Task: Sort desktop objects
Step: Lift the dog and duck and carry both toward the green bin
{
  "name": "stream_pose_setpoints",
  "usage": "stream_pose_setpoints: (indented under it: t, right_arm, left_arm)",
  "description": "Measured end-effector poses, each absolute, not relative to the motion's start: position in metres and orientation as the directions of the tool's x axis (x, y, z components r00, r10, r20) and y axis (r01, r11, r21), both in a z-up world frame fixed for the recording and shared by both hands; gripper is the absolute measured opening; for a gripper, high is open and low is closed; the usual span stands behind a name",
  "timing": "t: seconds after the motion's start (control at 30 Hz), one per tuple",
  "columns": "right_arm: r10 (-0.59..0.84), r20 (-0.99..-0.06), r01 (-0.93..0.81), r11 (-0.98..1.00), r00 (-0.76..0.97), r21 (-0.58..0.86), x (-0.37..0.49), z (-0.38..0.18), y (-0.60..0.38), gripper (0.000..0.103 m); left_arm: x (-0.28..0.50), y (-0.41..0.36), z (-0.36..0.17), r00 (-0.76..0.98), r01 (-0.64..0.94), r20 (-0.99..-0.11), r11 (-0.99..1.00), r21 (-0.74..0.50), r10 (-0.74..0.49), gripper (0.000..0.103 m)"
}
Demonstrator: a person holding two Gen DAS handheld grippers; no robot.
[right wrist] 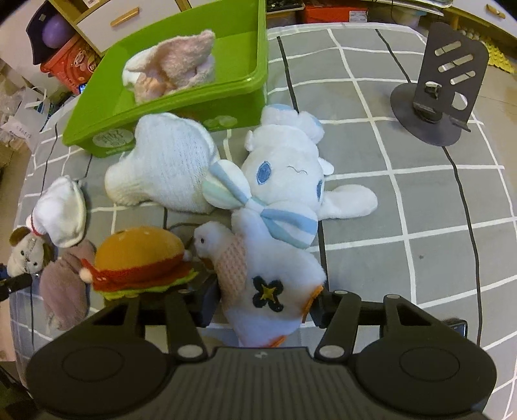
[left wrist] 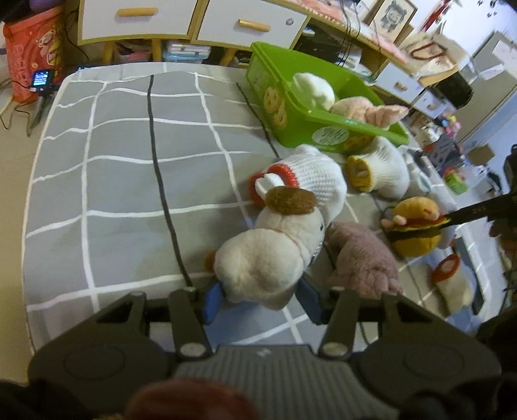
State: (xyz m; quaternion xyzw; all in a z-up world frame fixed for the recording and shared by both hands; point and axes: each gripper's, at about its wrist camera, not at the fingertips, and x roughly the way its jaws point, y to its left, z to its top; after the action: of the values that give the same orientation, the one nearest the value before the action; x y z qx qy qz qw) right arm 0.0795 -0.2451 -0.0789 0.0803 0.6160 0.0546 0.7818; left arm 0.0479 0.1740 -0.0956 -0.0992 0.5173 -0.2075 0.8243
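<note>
A cream plush dog (left wrist: 265,258) with a brown ear lies on the grey checked cloth (left wrist: 122,168). My left gripper (left wrist: 261,300) is shut on its rear, blue pads pressing both sides. My right gripper (right wrist: 263,307) is shut on a white plush duck (right wrist: 271,268) with a pink knitted wing and a dark flower patch. A burger plush (right wrist: 139,255) lies just left of the duck, against the right gripper's left finger. The green bin (right wrist: 181,110) stands further back and holds a pink-and-white plush (right wrist: 174,68).
A big white plush with a blue bow (right wrist: 284,171) lies behind the duck. White knitted gloves (left wrist: 310,181) and a mauve plush (left wrist: 365,258) lie around the dog. A dark phone stand (right wrist: 442,87) stands far right. Cabinets (left wrist: 135,19) line the far side.
</note>
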Motion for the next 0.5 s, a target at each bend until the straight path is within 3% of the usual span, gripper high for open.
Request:
stream_pose_setpoints:
  t: [0.5]
  right_arm:
    - [0.258, -0.923, 0.014, 0.962, 0.284, 0.273, 0.087, -0.052, -0.238, 0.056]
  left_arm:
    - [0.041, 0.191, -0.098, 0.399, 0.19, -0.739, 0.837, -0.513, -0.543, 0.047]
